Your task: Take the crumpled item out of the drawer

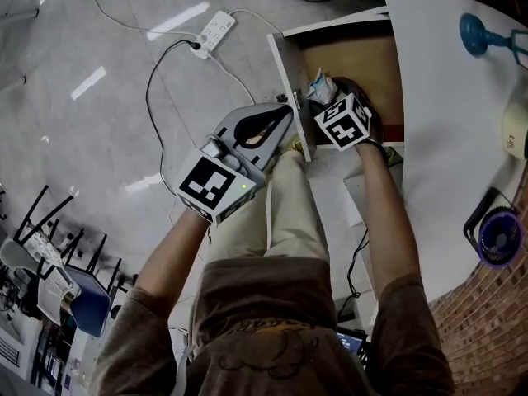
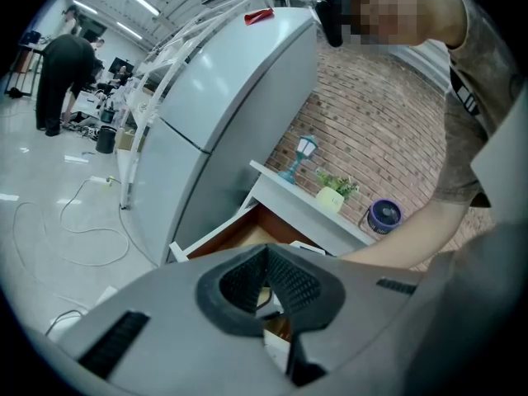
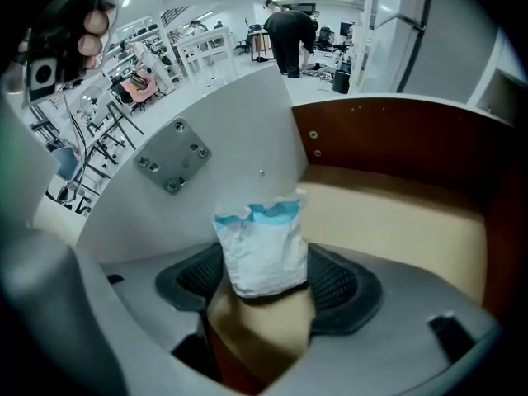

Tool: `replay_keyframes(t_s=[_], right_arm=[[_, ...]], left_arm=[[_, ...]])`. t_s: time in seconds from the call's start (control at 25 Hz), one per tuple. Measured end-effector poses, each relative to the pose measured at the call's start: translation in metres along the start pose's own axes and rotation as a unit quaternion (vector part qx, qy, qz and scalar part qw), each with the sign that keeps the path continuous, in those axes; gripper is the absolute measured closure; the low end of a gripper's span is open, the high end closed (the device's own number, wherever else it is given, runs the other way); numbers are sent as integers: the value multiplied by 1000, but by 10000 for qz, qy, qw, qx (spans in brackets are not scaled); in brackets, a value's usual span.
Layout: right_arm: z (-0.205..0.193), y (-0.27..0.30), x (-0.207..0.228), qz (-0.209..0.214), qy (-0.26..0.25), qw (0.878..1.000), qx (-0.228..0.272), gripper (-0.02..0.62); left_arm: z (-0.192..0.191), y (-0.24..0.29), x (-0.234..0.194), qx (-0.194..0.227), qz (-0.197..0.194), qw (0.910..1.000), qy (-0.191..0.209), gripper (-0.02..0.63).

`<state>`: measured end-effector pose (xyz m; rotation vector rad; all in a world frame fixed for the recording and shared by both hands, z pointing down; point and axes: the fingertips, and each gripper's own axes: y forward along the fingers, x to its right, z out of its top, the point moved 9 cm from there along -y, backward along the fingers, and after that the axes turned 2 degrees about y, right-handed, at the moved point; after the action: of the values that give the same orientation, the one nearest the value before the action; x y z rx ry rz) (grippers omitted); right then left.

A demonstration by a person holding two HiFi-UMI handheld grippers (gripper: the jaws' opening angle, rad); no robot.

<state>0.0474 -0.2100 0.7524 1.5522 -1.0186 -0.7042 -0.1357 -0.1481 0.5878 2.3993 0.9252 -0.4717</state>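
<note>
Right gripper view: the crumpled item, white with a blue edge, sits upright on the floor of the drawer, close to the drawer's front wall and directly between the jaws of the right tool. Jaws stand wide apart. The pads flank it on both sides, but I see no squeeze on it, so by my read there's no grip yet. Head view agrees: right tool is down inside the open drawer with the item poking up just beside it. Left tool has its tips together, parked outside at the drawer's front; can't tell whether it pinches anything there. Status: drawer open, reach done, tool lined up. Left to do: clamp on the item, lift it clear of the drawer.
</note>
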Motion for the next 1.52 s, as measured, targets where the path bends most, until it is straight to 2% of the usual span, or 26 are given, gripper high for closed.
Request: replay_keyframes(t_s=[0.08,0.16,0.36,0.52,0.8,1.0,1.52], right_arm=[[0,1,0,-33,19,10000,-3,288],[1,1,0,-103,55,9999,9,345],[1,-8,4,-154,417,9990,68,429],[1,-20,4,-183,604,9979,156,470],[15,-56,-2,-179,975,9932,612,485],[39,-98,-1,-290,1191,9860,1131,486],[97,-230,-17,-336,1129,9691,2169,491]], left_arm=[[-2,0,0,13,24,10000,-28,598],[-3,-2,-1,24,50,10000,-44,598],[-3,-6,0,45,54,10000,-50,598],[3,-8,5,80,20,10000,-16,598],[24,-16,19,192,4,9998,58,598],[52,-31,26,312,93,9993,158,598],[129,-72,69,664,215,9967,420,598]])
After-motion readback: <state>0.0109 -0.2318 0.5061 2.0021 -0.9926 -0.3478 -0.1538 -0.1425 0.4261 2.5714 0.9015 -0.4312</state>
